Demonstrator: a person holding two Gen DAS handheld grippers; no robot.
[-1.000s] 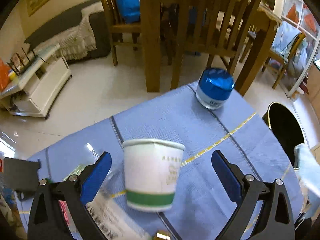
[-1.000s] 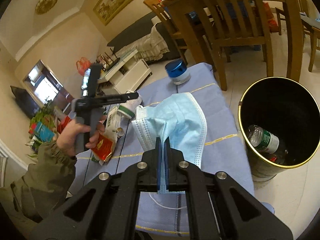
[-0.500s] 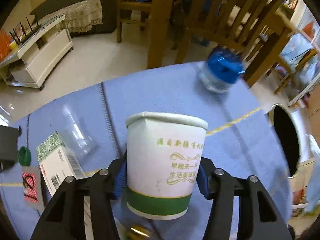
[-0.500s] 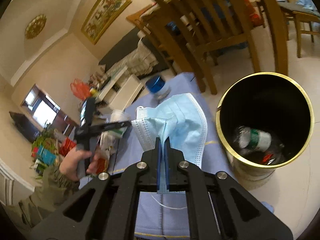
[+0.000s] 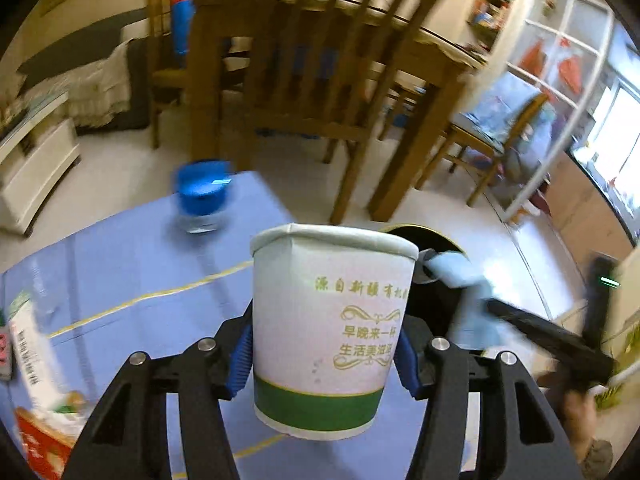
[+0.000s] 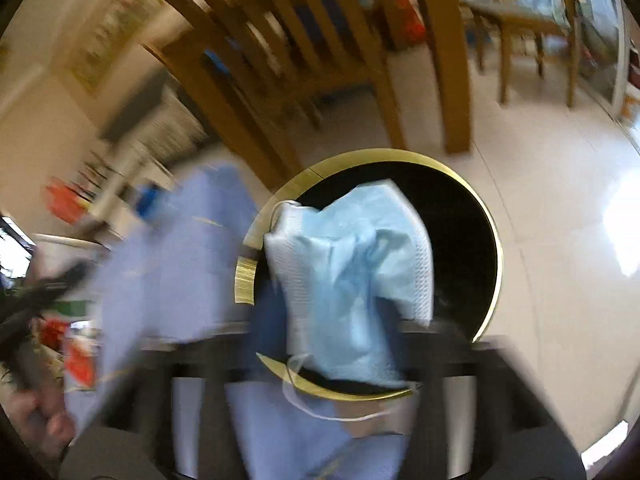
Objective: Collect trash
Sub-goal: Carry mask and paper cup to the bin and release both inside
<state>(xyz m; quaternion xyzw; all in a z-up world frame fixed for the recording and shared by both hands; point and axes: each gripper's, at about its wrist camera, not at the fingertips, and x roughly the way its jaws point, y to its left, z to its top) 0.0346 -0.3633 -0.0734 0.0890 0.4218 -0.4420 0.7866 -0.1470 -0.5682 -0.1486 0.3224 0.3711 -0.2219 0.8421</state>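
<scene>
My left gripper point(image 5: 324, 360) is shut on a white paper cup point(image 5: 328, 320) with a green band, held upright above the blue tablecloth point(image 5: 120, 264). A black bin with a gold rim point(image 6: 400, 156) stands on the floor beside the table; its rim point(image 5: 420, 230) shows behind the cup. My right gripper point(image 6: 356, 332) hangs over the bin's mouth and its jaws are opening. A light blue face mask point(image 6: 352, 272) hangs loose between them, with no pad pressing on it. The same mask point(image 5: 460, 280) shows in the left wrist view in front of the right gripper's black fingers point(image 5: 540, 336).
A jar with a blue lid point(image 5: 202, 196) stands at the far edge of the table. A white and green carton point(image 5: 28, 344) and a red packet point(image 5: 40, 440) lie at the left. Wooden chairs point(image 5: 312, 80) and a dining table stand close behind.
The left gripper closed on the cup, lifted it and swung right toward the bin. The right gripper carried the mask over the bin and its jaws came apart.
</scene>
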